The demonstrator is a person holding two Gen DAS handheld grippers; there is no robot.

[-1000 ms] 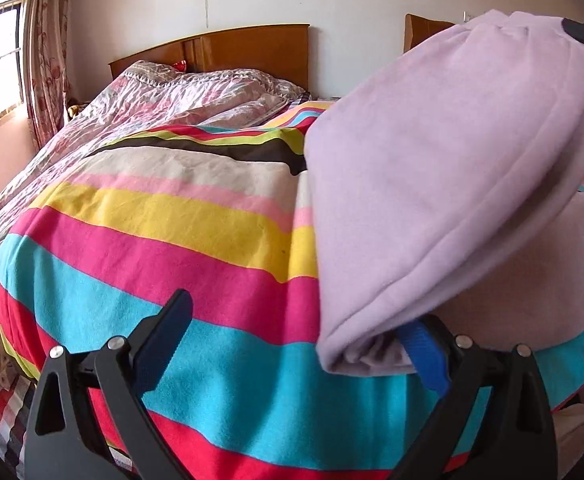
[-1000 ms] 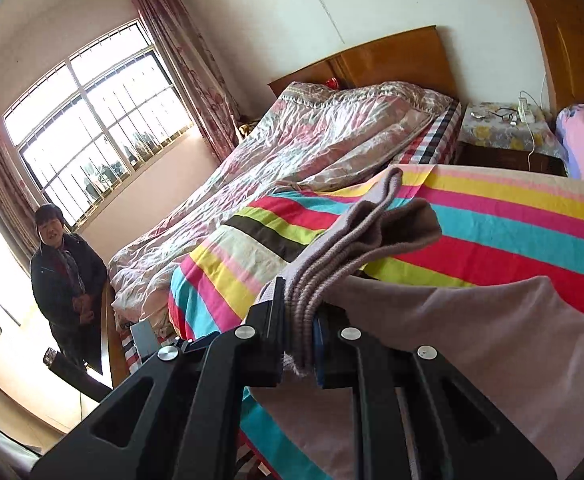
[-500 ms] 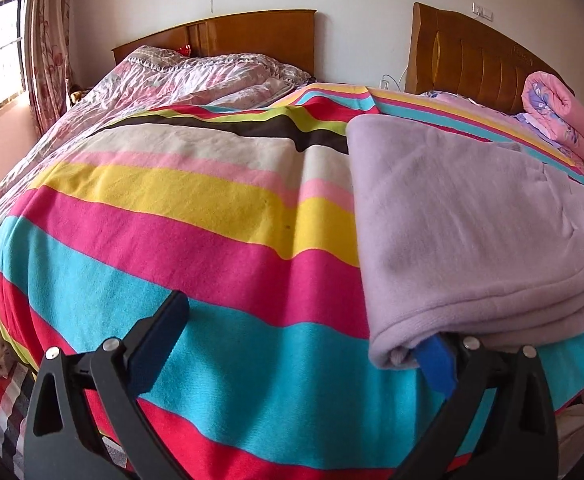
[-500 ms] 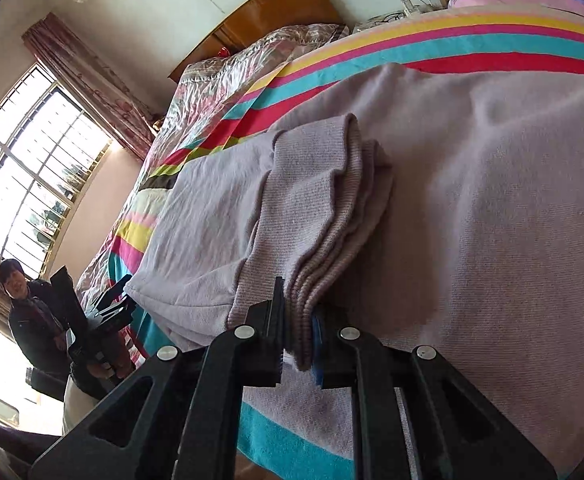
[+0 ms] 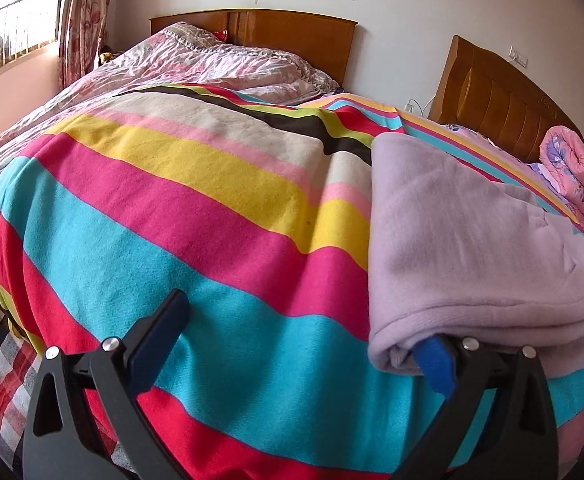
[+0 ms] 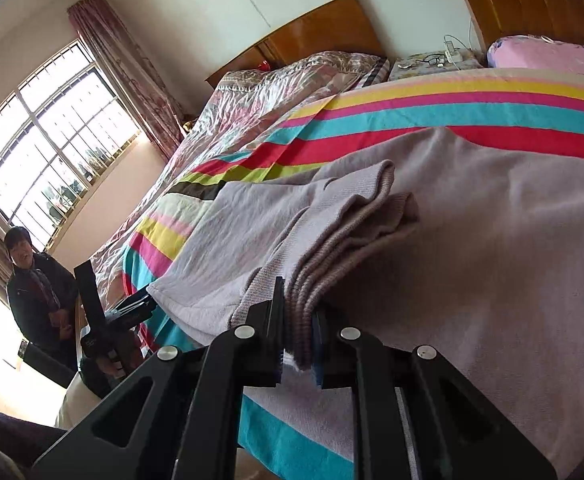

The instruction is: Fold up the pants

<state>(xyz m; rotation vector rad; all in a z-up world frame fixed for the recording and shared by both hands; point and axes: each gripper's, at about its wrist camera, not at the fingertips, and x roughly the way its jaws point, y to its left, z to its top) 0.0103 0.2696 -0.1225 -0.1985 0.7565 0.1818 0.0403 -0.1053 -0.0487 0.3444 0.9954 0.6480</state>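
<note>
The lilac pants [image 5: 463,240] lie folded over on the striped blanket [image 5: 172,216], at the right of the left wrist view. My left gripper [image 5: 303,332] is open and empty; its right finger [image 5: 435,364] sits against the near folded edge, the left finger over bare blanket. In the right wrist view my right gripper [image 6: 296,340] is shut on the ribbed cuffs [image 6: 347,236] of the pants [image 6: 491,248], held low over the cloth. The left gripper also shows far left in that view [image 6: 128,312].
A second bed with a pink quilt [image 5: 196,60] lies beyond, with wooden headboards [image 5: 299,40] at the wall. A rolled pink bundle [image 5: 571,168] lies at the far right. A person [image 6: 36,292] stands by the window. A nightstand [image 6: 431,60] holds cables and glasses.
The right gripper carried the cuffs over and down onto the pants, so the raised cloth now lies flat, folded. The left gripper stayed open at the near fold edge and drew back slightly.
</note>
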